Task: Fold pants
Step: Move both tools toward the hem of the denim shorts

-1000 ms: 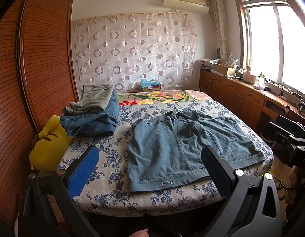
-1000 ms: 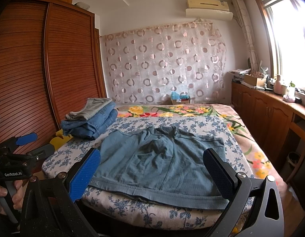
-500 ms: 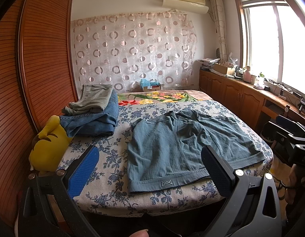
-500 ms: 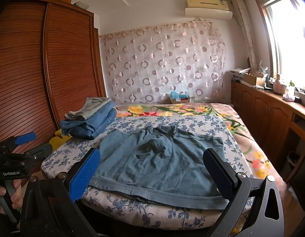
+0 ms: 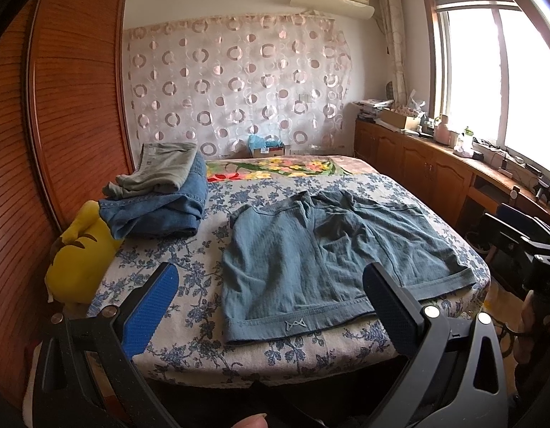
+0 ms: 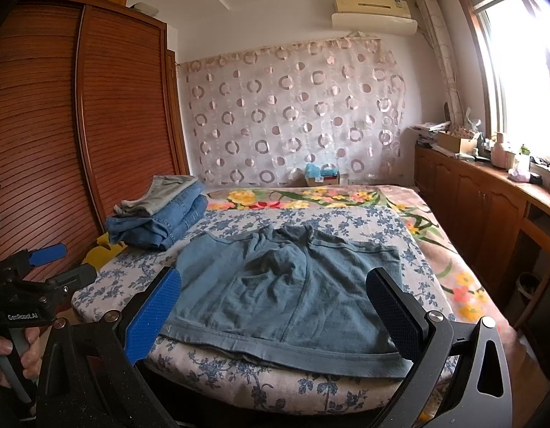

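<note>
A: So the shorts (image 5: 328, 260) lie flat on the bed (image 5: 210, 342), near its front edge?

B: Yep, folded clothes (image 5: 161, 199) stacked back-left, a pillow (image 5: 79, 264) in front of those.

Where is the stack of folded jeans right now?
In both wrist views the stack of folded jeans sits at the far left of the bed, beside the wardrobe, left of the spread-out shorts and just beyond the yellow plush toy.

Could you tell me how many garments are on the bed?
3: teal shorts spread flat at the near edge; folded jeans at the far left; grey pants atop the jeans. More may hide in that stack.
</note>
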